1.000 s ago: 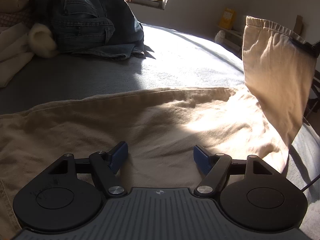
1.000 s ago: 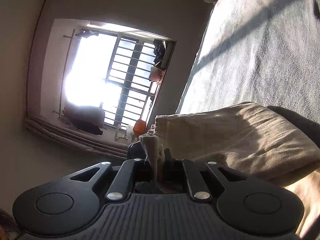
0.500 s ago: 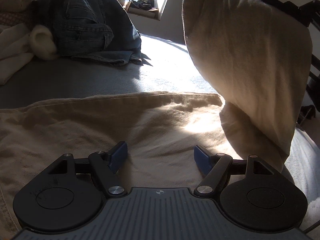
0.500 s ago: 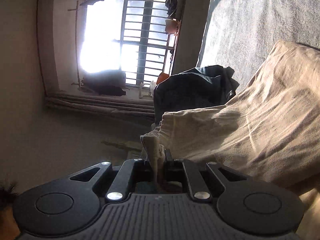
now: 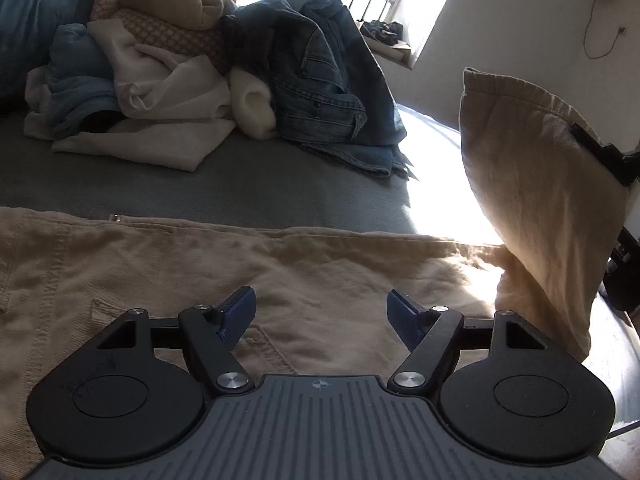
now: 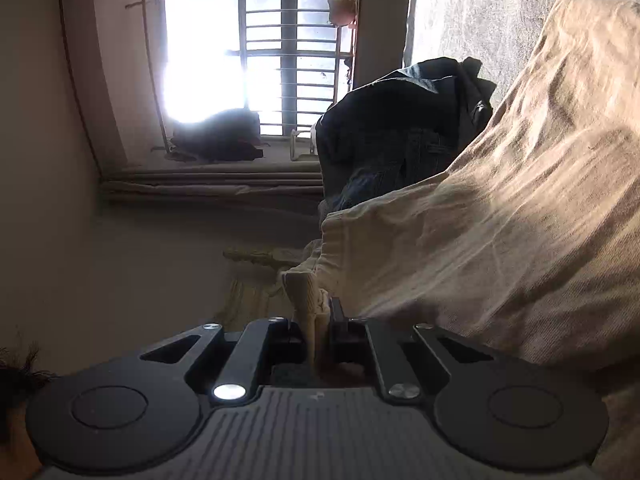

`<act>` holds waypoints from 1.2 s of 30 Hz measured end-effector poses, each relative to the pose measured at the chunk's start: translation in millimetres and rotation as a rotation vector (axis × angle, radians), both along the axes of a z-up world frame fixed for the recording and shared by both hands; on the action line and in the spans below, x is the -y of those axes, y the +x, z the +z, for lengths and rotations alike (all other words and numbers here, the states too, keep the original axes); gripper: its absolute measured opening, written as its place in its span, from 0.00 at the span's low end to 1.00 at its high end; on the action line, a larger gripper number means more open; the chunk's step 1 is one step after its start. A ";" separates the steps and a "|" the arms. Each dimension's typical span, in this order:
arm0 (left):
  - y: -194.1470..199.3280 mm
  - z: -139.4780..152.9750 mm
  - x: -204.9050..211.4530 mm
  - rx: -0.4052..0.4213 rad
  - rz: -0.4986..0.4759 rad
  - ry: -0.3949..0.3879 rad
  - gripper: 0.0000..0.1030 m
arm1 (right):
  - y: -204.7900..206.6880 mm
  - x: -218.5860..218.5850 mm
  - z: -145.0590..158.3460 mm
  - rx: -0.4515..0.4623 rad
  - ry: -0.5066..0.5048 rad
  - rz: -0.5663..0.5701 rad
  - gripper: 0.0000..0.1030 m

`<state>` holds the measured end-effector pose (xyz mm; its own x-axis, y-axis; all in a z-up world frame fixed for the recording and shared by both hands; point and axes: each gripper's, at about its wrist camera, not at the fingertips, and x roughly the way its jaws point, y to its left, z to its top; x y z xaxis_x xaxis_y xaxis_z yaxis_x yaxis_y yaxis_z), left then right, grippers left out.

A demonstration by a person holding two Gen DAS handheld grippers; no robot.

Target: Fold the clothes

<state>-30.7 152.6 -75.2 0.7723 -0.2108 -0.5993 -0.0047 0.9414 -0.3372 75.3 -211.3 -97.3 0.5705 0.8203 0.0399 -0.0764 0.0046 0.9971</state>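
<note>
Beige trousers [image 5: 168, 264] lie flat across the grey bed, seat and back pocket toward me. My left gripper [image 5: 322, 314] is open, its blue pads [image 5: 238, 312] just above the cloth near the pocket. My right gripper [image 6: 318, 320] is shut on the hem of the trouser leg [image 6: 500, 216] and holds it lifted; that raised leg end [image 5: 532, 184] hangs at the right in the left wrist view, with the right gripper [image 5: 612, 156] at its upper edge.
A heap of unfolded clothes sits at the back of the bed: blue jeans [image 5: 320, 88], white garments [image 5: 160, 108], a light blue piece [image 5: 76, 80]. A barred window [image 6: 260, 60] is behind. The grey bed cover [image 5: 240, 184] stretches between heap and trousers.
The right gripper has carried the lifted leg end leftward over the trousers, then slightly back and lower. The left gripper has shifted left along the trousers, staying open.
</note>
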 end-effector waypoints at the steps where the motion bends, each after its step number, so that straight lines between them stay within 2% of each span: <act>1: -5.6 2.1 -10.1 -0.003 0.023 0.005 0.71 | 0.4 -6.2 -1.1 -0.002 0.001 0.016 0.09; 5: -28.2 8.5 -49.8 -0.038 0.096 -0.027 0.71 | 2.5 -35.7 -4.8 -0.012 0.007 0.089 0.09; 10: -52.3 18.5 -89.2 -0.052 0.166 -0.054 0.71 | 3.0 -91.1 2.5 0.020 -0.018 0.248 0.09; 13: -63.4 17.7 -107.5 -0.080 0.216 -0.073 0.71 | 1.5 -138.4 4.0 0.047 -0.076 0.380 0.09; 16: -75.5 12.8 -127.1 -0.109 0.274 -0.144 0.71 | -5.1 -178.6 -5.2 0.042 -0.148 0.483 0.09; 21: -95.5 7.0 -151.3 -0.123 0.342 -0.238 0.71 | -28.4 -210.0 -35.1 -0.012 -0.255 0.544 0.09; 26: -109.8 5.5 -176.0 -0.105 0.418 -0.334 0.71 | -48.1 -223.6 -29.5 0.105 -0.417 0.565 0.09; 32: -118.6 -13.6 -198.2 -0.160 0.524 -0.467 0.66 | -69.7 -238.4 -23.8 0.231 -0.606 0.589 0.10; 36: -126.1 -19.6 -203.8 -0.158 0.569 -0.486 0.60 | -77.8 -254.2 -14.4 0.308 -0.632 0.589 0.10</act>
